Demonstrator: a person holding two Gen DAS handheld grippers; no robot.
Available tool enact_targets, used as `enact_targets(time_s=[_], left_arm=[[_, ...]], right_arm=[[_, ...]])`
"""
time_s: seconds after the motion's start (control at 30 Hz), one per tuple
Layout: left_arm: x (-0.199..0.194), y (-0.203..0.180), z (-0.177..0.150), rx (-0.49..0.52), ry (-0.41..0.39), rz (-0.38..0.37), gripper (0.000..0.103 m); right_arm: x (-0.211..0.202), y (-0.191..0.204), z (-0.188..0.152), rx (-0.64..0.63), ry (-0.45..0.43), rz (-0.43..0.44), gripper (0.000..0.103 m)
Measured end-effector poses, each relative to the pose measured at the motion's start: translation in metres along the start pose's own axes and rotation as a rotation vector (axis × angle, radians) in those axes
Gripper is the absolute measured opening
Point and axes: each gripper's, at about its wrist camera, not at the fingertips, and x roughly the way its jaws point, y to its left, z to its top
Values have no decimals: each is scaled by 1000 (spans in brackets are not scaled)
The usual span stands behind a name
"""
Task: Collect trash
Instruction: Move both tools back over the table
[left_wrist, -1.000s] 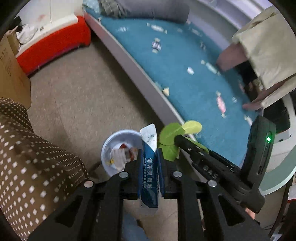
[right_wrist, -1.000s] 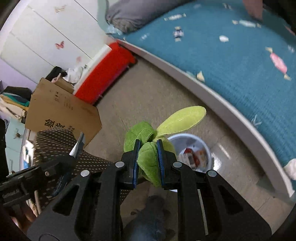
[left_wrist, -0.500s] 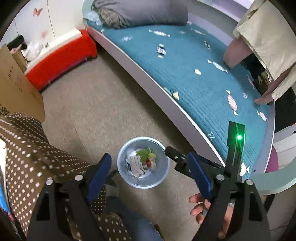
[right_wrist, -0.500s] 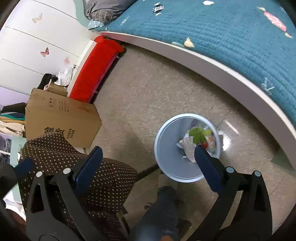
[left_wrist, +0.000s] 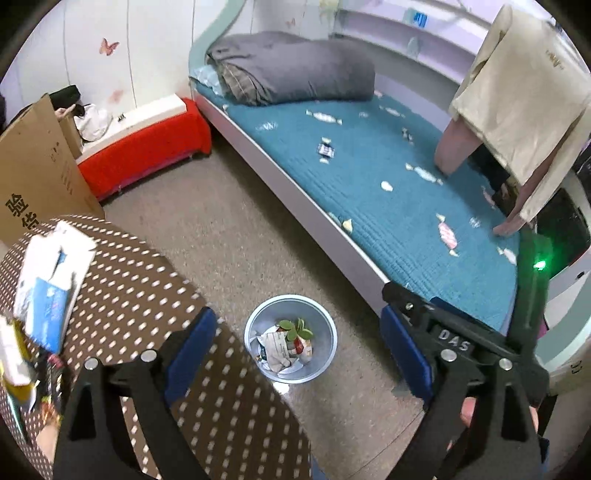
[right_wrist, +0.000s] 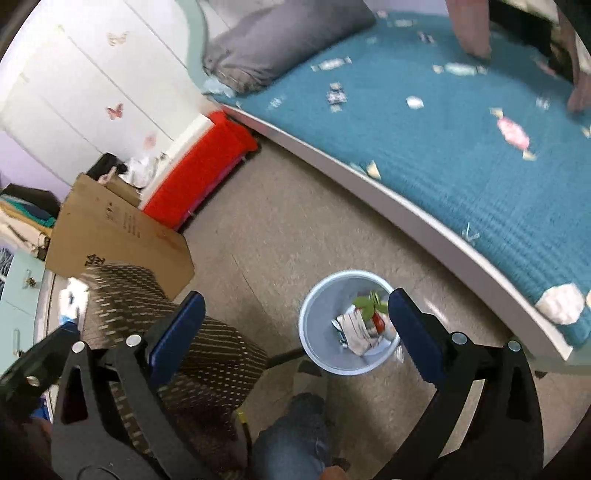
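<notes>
Bed (left_wrist: 399, 206) with teal cover along right side, small wrappers (left_wrist: 447, 234) scattered on it. Grey folded duvet (left_wrist: 291, 70) at head of bed. Brown dotted table (left_wrist: 140, 295) at left, papers (left_wrist: 48, 280) lying on it. Cardboard box (right_wrist: 114, 236) and red bench (left_wrist: 144, 155) near wall. Grey trash bin (left_wrist: 321, 365) on floor between table and bed, crumpled paper (left_wrist: 277, 343) and green plush piece (left_wrist: 295, 326) inside. Left gripper (left_wrist: 295, 350) released, jaws wide apart, nothing between. Right gripper (right_wrist: 295, 325) also spread wide, empty, above bin.
</notes>
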Motion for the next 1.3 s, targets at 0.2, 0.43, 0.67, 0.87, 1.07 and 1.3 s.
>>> enact_targets(time_s=[0.2, 0.43, 0.67, 0.87, 1.07, 1.3], left_arm=[[-53, 13, -19, -6, -83, 5, 89], [-104, 32, -43, -10, -170, 21, 90], [-143, 63, -65, -42, -242, 56, 90], [-171, 92, -84, -85, -299, 95, 90], [-193, 134, -112, -146, -333, 129, 90], [-206, 180, -144, -212, -344, 176, 90]], right_arm=[[-42, 41, -7, -59, -62, 38, 97], [-78, 92, -20, -141, -103, 92, 97], [-101, 136, -38, -220, -125, 135, 97], [-113, 176, -57, -301, -124, 167, 97], [-115, 207, -77, -367, -109, 190, 97], [-113, 238, -101, -451, -82, 198, 97]])
